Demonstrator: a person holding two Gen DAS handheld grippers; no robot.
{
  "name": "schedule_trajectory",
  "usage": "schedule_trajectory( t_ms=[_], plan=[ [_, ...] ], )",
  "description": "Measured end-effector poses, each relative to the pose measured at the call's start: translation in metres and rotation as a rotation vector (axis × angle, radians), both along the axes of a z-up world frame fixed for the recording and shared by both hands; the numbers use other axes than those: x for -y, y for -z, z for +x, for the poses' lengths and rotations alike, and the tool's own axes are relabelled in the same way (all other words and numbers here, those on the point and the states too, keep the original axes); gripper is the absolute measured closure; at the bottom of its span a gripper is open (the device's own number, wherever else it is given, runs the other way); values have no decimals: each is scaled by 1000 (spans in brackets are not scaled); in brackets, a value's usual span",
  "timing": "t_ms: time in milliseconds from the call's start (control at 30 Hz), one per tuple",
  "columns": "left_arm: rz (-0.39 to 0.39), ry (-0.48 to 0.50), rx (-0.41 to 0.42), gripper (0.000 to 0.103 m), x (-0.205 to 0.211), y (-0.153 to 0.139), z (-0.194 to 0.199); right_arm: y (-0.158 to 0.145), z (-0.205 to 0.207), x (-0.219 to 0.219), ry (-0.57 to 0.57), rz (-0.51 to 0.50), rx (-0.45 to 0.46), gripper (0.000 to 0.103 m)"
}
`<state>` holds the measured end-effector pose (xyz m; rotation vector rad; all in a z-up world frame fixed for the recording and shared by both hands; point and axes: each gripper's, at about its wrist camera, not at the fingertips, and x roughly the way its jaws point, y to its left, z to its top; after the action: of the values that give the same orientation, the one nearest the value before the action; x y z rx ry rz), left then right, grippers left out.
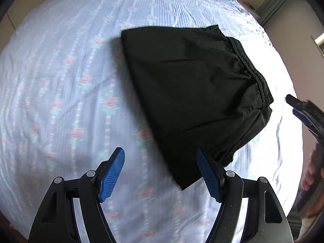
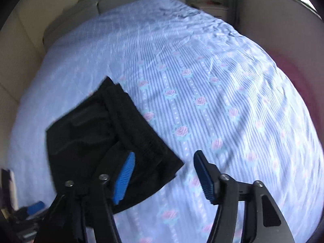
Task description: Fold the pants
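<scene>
The black pants lie folded into a compact block on the bed, with the elastic waistband on the right side. My left gripper is open and empty, raised just in front of the pants' near corner. In the right wrist view the pants lie at lower left, waistband toward the centre. My right gripper is open and empty, above the pants' right corner. The right gripper also shows at the right edge of the left wrist view.
The bed has a light blue striped sheet with pink roses, and shows in the right wrist view. A beige headboard and walls stand beyond it. The person's hand is at the right edge.
</scene>
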<state>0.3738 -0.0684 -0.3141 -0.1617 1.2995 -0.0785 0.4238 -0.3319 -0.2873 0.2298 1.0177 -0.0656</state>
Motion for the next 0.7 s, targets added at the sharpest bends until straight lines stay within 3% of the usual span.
schedule_trajectory(
  t_ms=[333, 500, 700],
  plan=[
    [82, 7, 163, 21, -68, -62, -60, -15, -102, -57, 7, 168, -17, 37],
    [96, 5, 212, 20, -105, -76, -82, -7, -144, -87, 92, 266, -17, 37],
    [104, 111, 234, 19, -136, -85, -91, -2, -179, -132, 220, 328, 25, 37]
  ],
)
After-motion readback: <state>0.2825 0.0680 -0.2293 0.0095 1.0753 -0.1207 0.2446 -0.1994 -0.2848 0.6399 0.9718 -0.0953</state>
